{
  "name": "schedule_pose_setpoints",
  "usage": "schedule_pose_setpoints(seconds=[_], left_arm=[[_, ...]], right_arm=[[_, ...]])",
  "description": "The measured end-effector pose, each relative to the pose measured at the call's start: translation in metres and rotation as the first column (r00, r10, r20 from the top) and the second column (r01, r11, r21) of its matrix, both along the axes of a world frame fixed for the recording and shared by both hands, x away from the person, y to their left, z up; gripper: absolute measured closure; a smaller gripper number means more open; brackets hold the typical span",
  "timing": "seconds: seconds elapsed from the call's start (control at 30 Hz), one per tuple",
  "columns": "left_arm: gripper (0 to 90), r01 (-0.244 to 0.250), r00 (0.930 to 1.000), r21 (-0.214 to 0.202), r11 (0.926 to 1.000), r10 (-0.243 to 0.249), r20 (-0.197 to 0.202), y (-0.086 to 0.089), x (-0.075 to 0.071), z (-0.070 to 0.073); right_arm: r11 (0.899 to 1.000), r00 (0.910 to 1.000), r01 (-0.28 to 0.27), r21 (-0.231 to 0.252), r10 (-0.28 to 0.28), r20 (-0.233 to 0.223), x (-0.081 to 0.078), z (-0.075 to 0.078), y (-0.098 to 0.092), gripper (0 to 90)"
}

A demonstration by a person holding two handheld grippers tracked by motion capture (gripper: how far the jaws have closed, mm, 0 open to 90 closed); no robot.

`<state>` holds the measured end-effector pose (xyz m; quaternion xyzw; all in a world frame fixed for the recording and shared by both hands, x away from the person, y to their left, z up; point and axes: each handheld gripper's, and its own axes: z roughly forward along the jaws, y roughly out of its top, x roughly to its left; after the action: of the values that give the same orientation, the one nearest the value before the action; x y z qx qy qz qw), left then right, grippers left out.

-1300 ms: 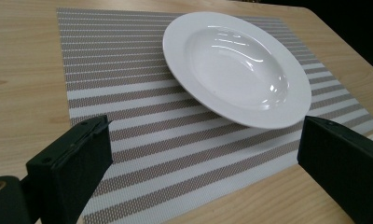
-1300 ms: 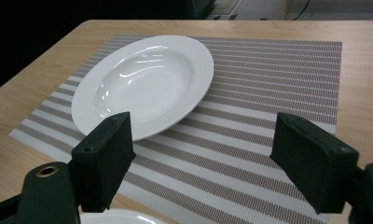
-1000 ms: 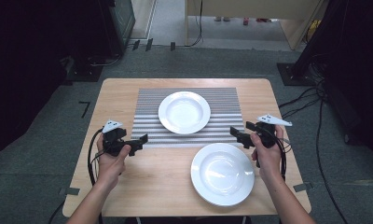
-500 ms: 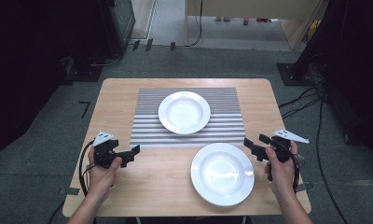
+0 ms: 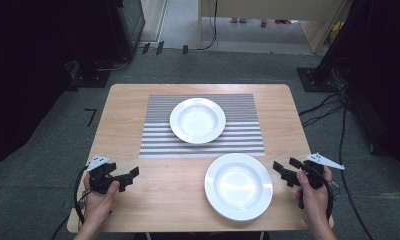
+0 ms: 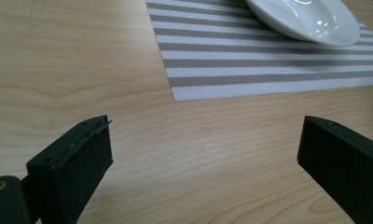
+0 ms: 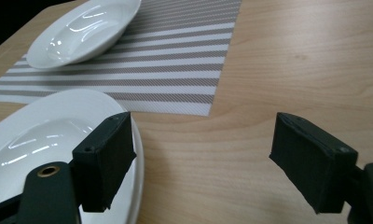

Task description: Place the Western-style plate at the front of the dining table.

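Observation:
Two white plates lie on the wooden table. One plate [image 5: 197,120] [image 6: 302,18] [image 7: 84,29] rests on the striped placemat [image 5: 203,142] [image 6: 250,60] [image 7: 175,65]. The other plate [image 5: 238,185] [image 7: 40,140] lies on bare wood near the front right. My left gripper [image 5: 130,175] [image 6: 203,158] is open near the front left corner, jaws wide apart over bare wood, nothing between them. My right gripper [image 5: 284,170] [image 7: 201,163] is open just right of the near plate, its left jaw close over the plate's rim, nothing held.
The table [image 5: 128,130] stands on grey floor with cables [image 5: 338,105] at the right. Dark equipment stands at the back left and right. Bare wood lies between the grippers and left of the placemat.
Both hands have drawn back toward the table's front edge, the left gripper down and left, the right gripper down and right. Both plates have stayed where they were.

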<state>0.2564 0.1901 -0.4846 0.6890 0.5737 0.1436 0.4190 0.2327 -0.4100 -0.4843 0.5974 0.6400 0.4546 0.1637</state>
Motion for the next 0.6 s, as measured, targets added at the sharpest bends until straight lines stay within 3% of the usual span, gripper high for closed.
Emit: schedule_pose_setpoints(seconds=[0.27,0.6], left_arm=[[3.1,-0.037,0.9992,0.031,0.9988,0.037,-0.011,0.02,-0.012,-0.01],[3.1,-0.079,0.9966,0.104,0.9915,0.081,-0.017,0.043,-0.025,-0.024]], right_arm=[[1.0,0.9992,0.028,-0.012,-0.029,-0.026,-0.019,-0.01,-0.018,21.2],[0.997,0.9956,0.06,-0.058,-0.064,-0.069,-0.04,-0.026,-0.039,20.8]])
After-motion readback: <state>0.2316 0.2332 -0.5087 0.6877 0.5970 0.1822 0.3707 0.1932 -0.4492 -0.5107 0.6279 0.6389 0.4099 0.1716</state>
